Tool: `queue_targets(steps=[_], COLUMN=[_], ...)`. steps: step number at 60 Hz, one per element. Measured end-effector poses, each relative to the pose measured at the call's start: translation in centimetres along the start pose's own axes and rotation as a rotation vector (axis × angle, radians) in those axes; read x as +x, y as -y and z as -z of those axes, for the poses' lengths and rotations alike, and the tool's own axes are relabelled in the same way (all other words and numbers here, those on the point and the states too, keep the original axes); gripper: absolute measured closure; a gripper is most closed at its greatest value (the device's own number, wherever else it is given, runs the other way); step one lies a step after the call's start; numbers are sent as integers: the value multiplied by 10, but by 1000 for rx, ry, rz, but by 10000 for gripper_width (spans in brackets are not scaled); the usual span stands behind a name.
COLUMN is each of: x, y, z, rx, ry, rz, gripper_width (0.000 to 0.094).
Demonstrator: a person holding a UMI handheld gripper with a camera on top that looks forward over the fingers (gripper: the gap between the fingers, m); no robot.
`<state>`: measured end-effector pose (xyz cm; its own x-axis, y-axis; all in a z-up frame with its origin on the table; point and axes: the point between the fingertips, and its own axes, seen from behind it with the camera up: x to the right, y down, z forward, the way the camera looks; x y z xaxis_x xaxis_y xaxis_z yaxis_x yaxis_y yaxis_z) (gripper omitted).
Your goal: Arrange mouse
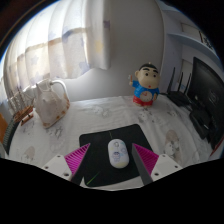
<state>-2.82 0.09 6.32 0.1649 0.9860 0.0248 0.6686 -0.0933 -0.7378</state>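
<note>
A white mouse [117,152] lies on a black mouse mat [107,143] on the table with a pale patterned cloth. My gripper [113,160] hangs just above the mat's near part. The two fingers with magenta pads [77,158] stand wide apart. The mouse sits between them with a gap at either side, a little nearer the right finger [147,157]. It rests on the mat on its own.
A cartoon boy figurine [145,86] stands beyond the mat to the right. A clear glass pitcher [50,101] stands at the left. A dark monitor [207,90] and black equipment are at the right. Curtains hang behind the table.
</note>
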Motion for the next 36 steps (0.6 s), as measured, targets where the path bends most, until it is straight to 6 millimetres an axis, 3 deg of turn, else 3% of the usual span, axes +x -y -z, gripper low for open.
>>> queue_targets(steps=[9, 17, 25, 36], x=[-48, -83, -107, -111], y=[-2, -22, -34, -38], z=[103, 164, 192, 197], rx=[-36, -63, -69, -58], ry=[33, 59, 103, 86], rz=[33, 62, 70, 105], gripper_width=[87, 90, 90, 92])
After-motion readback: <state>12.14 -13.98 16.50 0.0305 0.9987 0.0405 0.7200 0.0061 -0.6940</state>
